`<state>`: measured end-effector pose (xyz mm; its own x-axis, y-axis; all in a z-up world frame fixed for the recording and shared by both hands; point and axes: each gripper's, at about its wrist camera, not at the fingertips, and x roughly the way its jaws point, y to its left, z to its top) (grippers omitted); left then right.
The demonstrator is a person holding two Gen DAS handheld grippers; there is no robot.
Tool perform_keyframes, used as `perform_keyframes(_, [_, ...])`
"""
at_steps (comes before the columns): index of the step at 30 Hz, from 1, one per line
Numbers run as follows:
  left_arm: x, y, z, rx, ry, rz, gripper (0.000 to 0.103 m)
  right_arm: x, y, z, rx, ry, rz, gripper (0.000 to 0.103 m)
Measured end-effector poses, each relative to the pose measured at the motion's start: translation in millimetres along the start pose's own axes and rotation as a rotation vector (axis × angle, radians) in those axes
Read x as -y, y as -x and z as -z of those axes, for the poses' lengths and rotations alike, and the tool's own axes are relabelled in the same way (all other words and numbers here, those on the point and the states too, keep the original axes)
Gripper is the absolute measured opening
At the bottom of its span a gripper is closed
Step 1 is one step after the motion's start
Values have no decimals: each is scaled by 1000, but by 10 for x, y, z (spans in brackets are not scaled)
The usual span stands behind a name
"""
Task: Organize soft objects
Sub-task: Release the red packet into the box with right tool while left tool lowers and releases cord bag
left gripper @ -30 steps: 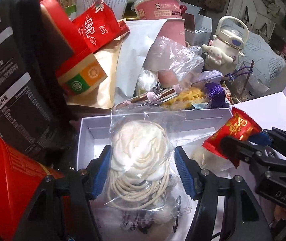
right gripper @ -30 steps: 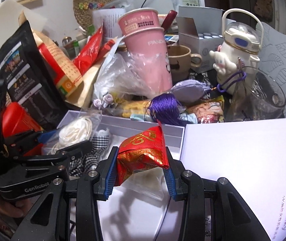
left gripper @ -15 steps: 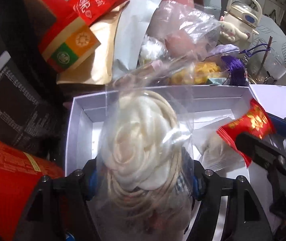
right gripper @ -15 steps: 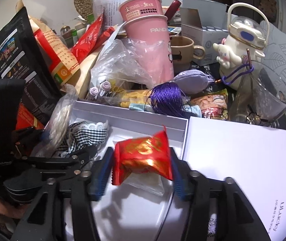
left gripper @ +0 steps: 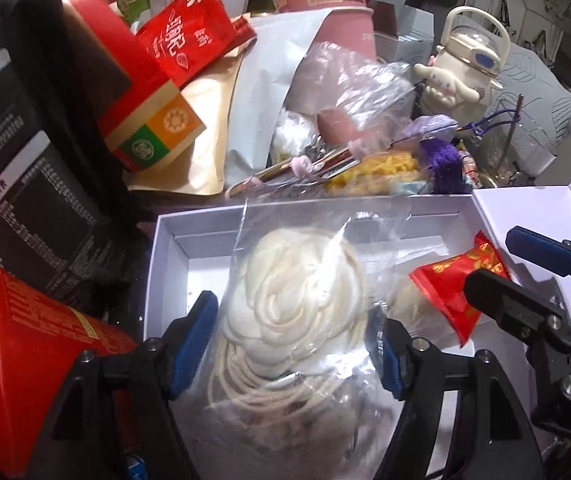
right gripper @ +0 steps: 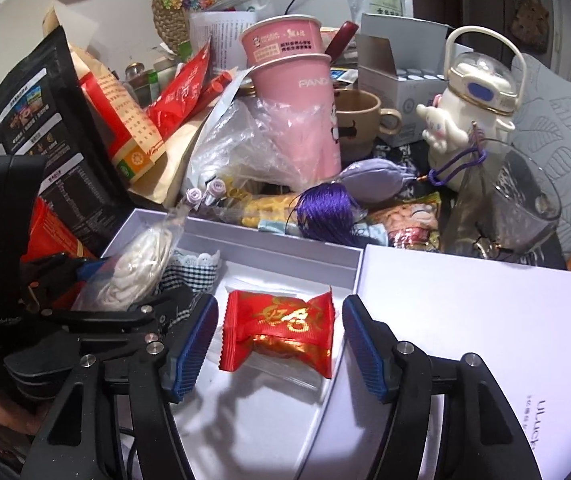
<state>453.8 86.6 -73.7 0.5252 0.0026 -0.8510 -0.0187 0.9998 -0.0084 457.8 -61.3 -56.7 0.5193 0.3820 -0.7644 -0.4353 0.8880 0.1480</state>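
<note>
My left tongs [left gripper: 293, 344] are opening around the clear bag of white cord [left gripper: 297, 300], which sits low in the left of the white box [left gripper: 165, 240] (pads apparently off it). My right tongs [right gripper: 281, 340] are opening too, the red candy packet [right gripper: 279, 328] lying loose between them in the box. This looks like the release step; next I'd lift both clear.

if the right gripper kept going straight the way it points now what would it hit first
Most likely the red candy packet, which lies in the white box between the right gripper's opening jaws, with gaps at both pads. Past it comes the box floor; depth is hard to judge in the fisheye view.
</note>
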Motion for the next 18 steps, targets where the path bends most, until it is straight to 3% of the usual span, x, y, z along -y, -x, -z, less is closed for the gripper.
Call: perform_keyframes(18, [76, 725, 6, 167, -15, -40, 73, -77, 480, -37, 114, 54, 11, 65])
